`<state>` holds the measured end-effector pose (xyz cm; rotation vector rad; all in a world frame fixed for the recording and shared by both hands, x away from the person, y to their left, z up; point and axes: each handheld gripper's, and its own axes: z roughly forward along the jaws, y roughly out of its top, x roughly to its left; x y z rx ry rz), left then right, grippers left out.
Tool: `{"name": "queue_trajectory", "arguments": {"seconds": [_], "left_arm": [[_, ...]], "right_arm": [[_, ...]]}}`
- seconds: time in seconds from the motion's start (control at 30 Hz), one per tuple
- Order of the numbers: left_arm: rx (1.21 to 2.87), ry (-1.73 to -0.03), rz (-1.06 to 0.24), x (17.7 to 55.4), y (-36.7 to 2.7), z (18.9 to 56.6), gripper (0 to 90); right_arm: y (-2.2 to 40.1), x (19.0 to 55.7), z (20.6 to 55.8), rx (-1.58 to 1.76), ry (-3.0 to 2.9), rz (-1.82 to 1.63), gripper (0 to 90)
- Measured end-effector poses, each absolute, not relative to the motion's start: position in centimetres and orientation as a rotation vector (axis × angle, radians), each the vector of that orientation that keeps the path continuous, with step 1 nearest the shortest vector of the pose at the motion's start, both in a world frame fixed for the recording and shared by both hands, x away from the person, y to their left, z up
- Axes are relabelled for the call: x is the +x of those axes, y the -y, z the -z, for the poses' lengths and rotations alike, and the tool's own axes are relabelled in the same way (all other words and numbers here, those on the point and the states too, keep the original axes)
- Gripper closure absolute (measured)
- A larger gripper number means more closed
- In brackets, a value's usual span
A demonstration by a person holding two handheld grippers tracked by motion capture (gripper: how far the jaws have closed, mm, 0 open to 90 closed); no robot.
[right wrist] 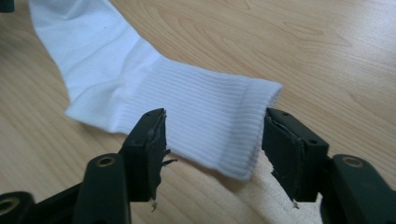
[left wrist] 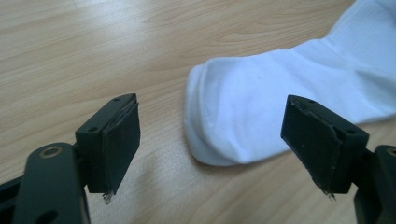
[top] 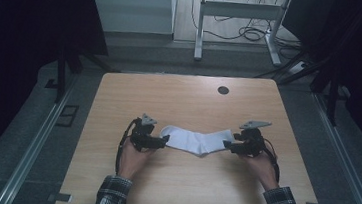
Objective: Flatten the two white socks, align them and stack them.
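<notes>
White ribbed cotton sock (top: pixel 196 140) lies bent on the pale woodgrain bench (top: pixel 179 102); left claw (top: pixel 165 141) at nine o'clock and right claw (top: pixel 226 144) at three both spread, pinching nothing.

Bare table (top: pixel 179 97) all round; only sock (top: pixel 196 140) btwn hand-held grippers.

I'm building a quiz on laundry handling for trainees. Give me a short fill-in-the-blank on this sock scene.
1. The white sock lies flat on the wooden ____.
2. The left gripper faces the sock's ____ end, with jaws open and apart from it.
3. The right gripper stands with open jaws at the sock's ribbed ____.
4. Near the far edge of the table is a dark round ____.

Missing words: table; toe; cuff; hole
</notes>
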<state>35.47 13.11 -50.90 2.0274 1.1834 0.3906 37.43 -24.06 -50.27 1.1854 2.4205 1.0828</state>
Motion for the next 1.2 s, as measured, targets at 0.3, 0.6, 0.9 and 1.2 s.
{"name": "queue_trajectory", "arguments": {"seconds": [0.3, 0.6, 0.9, 1.2], "left_arm": [[2.064, -1.129, -0.391, 33.4, -13.5, 49.8, 13.6], [2.108, -1.072, -0.427, 30.7, -13.7, 49.3, 12.4], [2.135, -1.057, -0.432, 27.9, -14.7, 50.6, 11.6], [2.141, -1.072, -0.424, 25.9, -15.8, 51.8, 11.4]], "right_arm": [[24.3, 35.9, 49.3, 1.129, -2.434, -1.129, 25.9], [25.3, 34.1, 48.7, 1.101, -2.433, -1.128, 18.9], [26.7, 32.2, 49.1, 1.092, -2.429, -1.121, 15.4], [27.5, 30.7, 50.3, 1.092, -2.451, -1.100, 14.7]]}}
